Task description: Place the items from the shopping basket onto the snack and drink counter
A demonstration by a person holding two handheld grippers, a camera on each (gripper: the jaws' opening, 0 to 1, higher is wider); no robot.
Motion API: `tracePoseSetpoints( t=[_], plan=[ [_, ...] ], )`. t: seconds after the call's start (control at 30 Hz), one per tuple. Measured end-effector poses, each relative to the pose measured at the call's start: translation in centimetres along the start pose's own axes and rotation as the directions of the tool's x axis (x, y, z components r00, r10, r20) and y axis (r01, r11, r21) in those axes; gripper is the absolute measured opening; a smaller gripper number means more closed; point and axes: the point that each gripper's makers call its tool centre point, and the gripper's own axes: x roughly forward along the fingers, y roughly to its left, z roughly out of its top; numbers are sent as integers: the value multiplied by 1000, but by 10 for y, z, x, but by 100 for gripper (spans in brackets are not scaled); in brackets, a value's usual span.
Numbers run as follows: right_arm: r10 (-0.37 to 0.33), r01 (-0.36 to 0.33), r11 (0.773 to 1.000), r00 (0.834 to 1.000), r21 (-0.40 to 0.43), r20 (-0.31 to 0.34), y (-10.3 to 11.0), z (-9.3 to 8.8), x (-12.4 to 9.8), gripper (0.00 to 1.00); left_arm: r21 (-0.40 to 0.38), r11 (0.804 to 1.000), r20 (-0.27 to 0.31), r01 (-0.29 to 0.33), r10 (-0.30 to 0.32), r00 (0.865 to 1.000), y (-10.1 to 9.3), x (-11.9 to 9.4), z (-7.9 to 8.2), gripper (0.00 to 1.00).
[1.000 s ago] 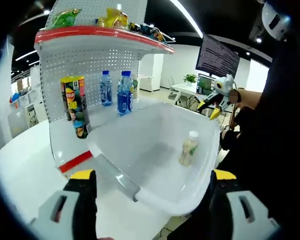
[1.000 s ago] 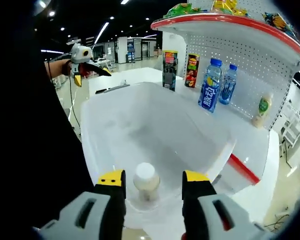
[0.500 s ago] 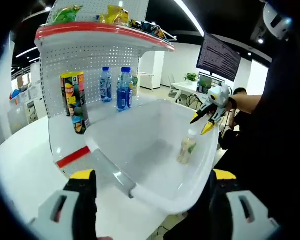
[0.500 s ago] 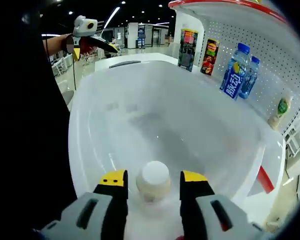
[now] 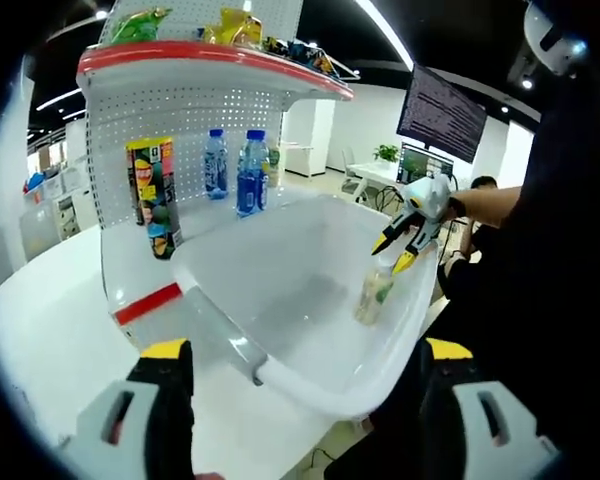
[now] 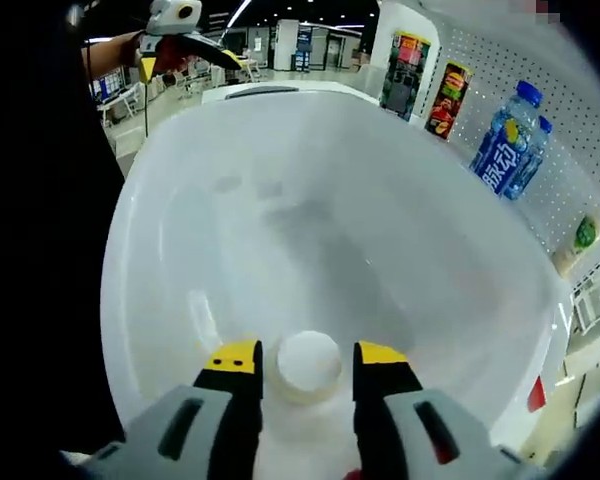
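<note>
— Why was the right gripper (image 6: 306, 368) down inside the basket (image 6: 160, 230)?

— To take the bottle (image 6: 308, 362) standing at its near wall; the jaws straddled the cap, spread, apparently not yet clenched.

— And the left gripper (image 5: 305, 372)?

— Gaping, empty, at the basket's rim, likely waiting. The shelf (image 5: 130, 285) with drinks (image 5: 248, 175) stood just behind.

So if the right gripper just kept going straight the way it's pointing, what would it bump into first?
Most likely the small white-capped bottle standing in the white basket. The right gripper already has its open jaws either side of the cap, so it would meet the bottle first, then the basket floor, though depth is hard to judge.
</note>
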Motion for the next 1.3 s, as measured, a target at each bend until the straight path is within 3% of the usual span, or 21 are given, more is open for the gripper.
tracePoseSetpoints(
  t=[0.33, 0.53, 0.93, 1.3],
  plan=[
    [-4, 4, 1000, 998, 3, -56, 1, -14, 12, 27, -7, 1000, -2, -7, 7, 1000, 2, -4, -3, 93],
    [-7, 9, 999, 999, 38, -51, -1, -14, 16, 27, -19, 1000, -7, -15, 15, 1000, 3, -5, -7, 92],
    [-12, 13, 999, 999, 30, -35, 4, -12, 10, 22, -38, 999, -9, -21, 21, 1000, 2, -5, -11, 91],
    [-25, 18, 995, 997, 94, 77, -1, 4, 0, 21, -51, 999, -16, -19, 18, 1000, 0, -5, -15, 90]
  ],
)
